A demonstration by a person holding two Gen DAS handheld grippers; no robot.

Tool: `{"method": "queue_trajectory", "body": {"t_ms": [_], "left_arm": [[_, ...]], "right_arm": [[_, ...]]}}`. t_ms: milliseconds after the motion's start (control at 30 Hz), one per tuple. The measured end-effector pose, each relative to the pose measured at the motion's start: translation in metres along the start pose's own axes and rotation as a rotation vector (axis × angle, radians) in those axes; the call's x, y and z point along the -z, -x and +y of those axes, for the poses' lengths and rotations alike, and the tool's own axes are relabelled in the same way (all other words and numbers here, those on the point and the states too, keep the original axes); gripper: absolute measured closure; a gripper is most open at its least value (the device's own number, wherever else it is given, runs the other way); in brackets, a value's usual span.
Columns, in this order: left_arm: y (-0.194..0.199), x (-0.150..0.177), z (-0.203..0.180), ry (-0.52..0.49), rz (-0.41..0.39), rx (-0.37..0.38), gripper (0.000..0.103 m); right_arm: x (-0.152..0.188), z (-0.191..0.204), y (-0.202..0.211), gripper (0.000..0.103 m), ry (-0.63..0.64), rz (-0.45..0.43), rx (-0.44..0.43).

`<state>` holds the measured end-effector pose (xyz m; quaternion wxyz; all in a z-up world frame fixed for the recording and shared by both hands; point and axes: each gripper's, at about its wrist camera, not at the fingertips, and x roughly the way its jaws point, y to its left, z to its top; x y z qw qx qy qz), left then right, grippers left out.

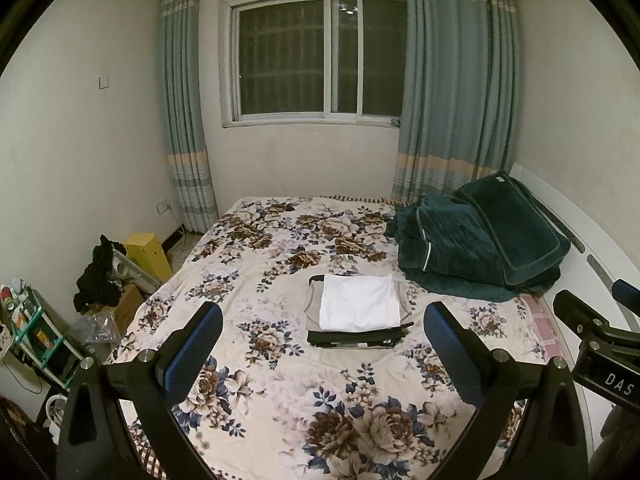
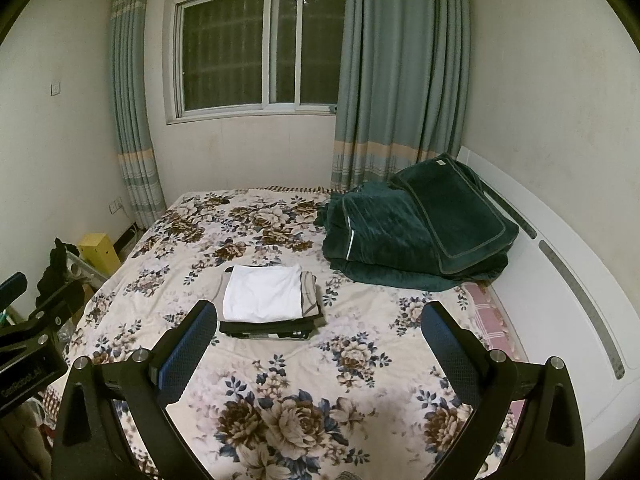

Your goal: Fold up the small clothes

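Your left tool (image 1: 322,338) has its two fingers spread wide apart, with nothing between the blue pads (image 1: 192,350) and nothing touching them; it hovers above the floral bedspread (image 1: 280,392). Your right tool (image 2: 318,334) is spread just as wide, also empty and clear of any cloth. In the left wrist view the right tool shows as a black body at 3 o'clock; in the right wrist view the left tool sits at 9 o'clock.

The stack of folded clothes (image 1: 358,314) lies on the bedspread ahead of both tools, near the middle of the bed. In the left wrist view it sits at 12 o'clock between the fingers, well apart from them. In the right wrist view it lies at 11 o'clock, close to the left finger in the picture. On top you see a white folded garment (image 2: 262,292), under it a grey piece with a dark trim, and at the bottom a black piece whose edge shows along the near side.

A dark green quilt (image 2: 416,228) is heaped at 2 o'clock by the white headboard (image 2: 560,280), apart from the stack
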<state>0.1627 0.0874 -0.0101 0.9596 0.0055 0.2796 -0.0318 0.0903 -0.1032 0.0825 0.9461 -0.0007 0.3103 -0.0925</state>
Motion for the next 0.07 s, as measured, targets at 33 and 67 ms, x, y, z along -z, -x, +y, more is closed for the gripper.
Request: {"method": "queue_trajectory", "body": {"t_ms": [33, 67], "left_arm": [[0.0008, -0.0012, 0.0006, -0.001, -0.004, 0.0, 0.0], [0.0017, -0.0034, 0.0027, 0.001, -0.004, 0.002, 0.0]], "right_arm": [[0.0005, -0.0001, 0.0006, 0.0, -0.002, 0.0, 0.0], [-0.0008, 0.0007, -0.0004, 0.0, -0.004, -0.001, 0.0]]}}
